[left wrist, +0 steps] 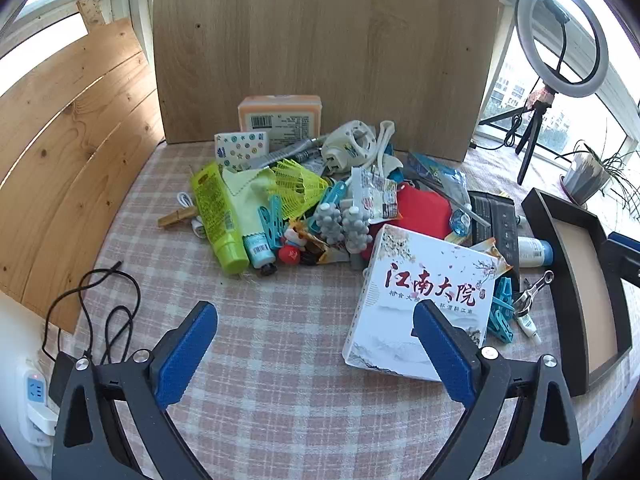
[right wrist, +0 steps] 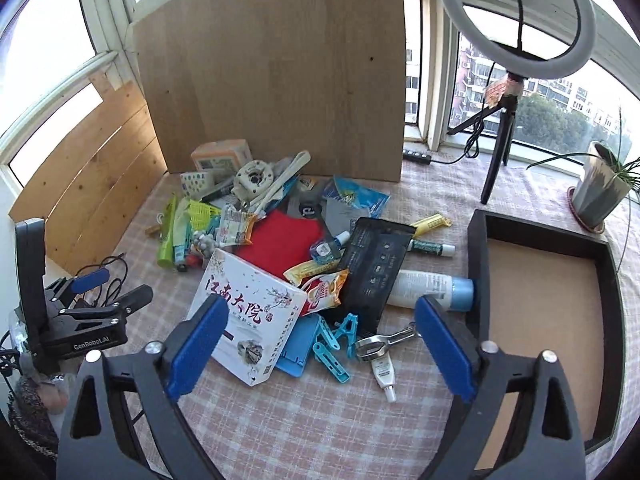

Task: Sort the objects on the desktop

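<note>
Nearest, both grippers hang tilted down over the checked cloth of the counter (left wrist: 280,360), each with its blue-padded fingers spread wide and nothing between them: the left gripper (left wrist: 316,320) over bare cloth beside the white box with red calligraphy (left wrist: 420,292), the right gripper (right wrist: 320,316) above a cluster of blue clothes pegs (right wrist: 336,344) and a small white tube (right wrist: 384,372). To the right lies an empty black tray (right wrist: 476,264), a white bottle with a blue cap (right wrist: 432,290) lying just beside its wall. Beyond the box spreads the heap of objects to be sorted: a red cloth (right wrist: 284,240), a black packet (right wrist: 372,268), a lime-green tube (left wrist: 218,220), a yellow mesh piece (left wrist: 298,186). Behind them stands a wooden board (left wrist: 320,52), and a ring light (right wrist: 516,20) stands at far right.
</note>
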`<state>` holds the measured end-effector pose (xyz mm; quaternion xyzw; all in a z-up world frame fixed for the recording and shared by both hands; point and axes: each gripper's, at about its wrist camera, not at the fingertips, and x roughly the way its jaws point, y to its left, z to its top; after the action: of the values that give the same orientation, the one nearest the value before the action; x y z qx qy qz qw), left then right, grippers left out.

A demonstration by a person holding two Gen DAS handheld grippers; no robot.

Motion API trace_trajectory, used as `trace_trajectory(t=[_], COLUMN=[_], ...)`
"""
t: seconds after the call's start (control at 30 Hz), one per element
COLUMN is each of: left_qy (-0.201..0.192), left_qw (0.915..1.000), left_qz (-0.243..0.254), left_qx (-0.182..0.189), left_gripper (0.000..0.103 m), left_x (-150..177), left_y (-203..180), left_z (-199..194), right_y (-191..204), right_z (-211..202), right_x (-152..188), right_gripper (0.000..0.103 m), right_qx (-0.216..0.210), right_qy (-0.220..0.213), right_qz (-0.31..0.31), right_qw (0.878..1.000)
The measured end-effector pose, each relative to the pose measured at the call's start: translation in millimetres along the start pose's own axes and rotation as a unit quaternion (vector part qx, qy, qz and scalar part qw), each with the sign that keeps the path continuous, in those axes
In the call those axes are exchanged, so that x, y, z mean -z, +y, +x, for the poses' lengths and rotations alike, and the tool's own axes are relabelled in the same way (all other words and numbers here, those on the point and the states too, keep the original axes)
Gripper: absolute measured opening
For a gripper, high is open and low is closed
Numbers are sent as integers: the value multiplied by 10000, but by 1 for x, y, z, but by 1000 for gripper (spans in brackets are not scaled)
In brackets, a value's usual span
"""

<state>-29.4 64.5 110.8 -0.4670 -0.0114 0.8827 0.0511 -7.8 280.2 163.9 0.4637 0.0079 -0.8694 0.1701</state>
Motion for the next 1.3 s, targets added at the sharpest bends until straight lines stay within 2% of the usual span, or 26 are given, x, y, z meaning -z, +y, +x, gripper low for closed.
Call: trace_trajectory(t=[0.07, 0.27, 0.47, 0.63, 0.73, 0.83, 0.93, 1.07, 1.2, 1.3], left_qy=[58, 296, 546, 674, 745, 836, 842, 864, 885, 810], left_qw=[9999, 9991, 9974, 9945, 9931, 9905, 9891, 9889, 9865, 9874], left_qz=[1, 203, 310, 549, 615, 672, 730, 640, 462, 537], left_qx=[117, 241, 366, 577, 665, 856, 963, 1024, 1299, 1246], left_gripper=[96, 94, 94, 94, 93, 88, 86, 86, 85, 85], left_x=[6, 13, 15, 15, 15, 17, 17, 18, 18, 18], left_y=[-4, -17, -32, -47, -51, -57, -64, -66, -69, -78], left_z=[7, 25, 41, 52, 58, 60, 60, 58, 52, 48], right_y=[3, 10, 12, 3, 1, 2, 6, 6, 4, 4], right_z=[22, 68, 85, 100, 106, 112, 117, 119, 112, 105], right_x=[6, 22, 21, 19, 18, 15, 13, 9, 6, 7], right_gripper=[60, 59, 59, 59, 59, 58, 52, 51, 47, 47], right_qx=[-107, -359, -392, -660, -720, -750, -842, -778, -652, -585], right_qy=[300, 786, 958, 1203, 1284, 1370, 1432, 1401, 1346, 1282], right_qz=[102, 450, 504, 818, 912, 904, 853, 792, 691, 627], right_qw=[9994, 9952, 9933, 9872, 9849, 9836, 9824, 9839, 9863, 9880])
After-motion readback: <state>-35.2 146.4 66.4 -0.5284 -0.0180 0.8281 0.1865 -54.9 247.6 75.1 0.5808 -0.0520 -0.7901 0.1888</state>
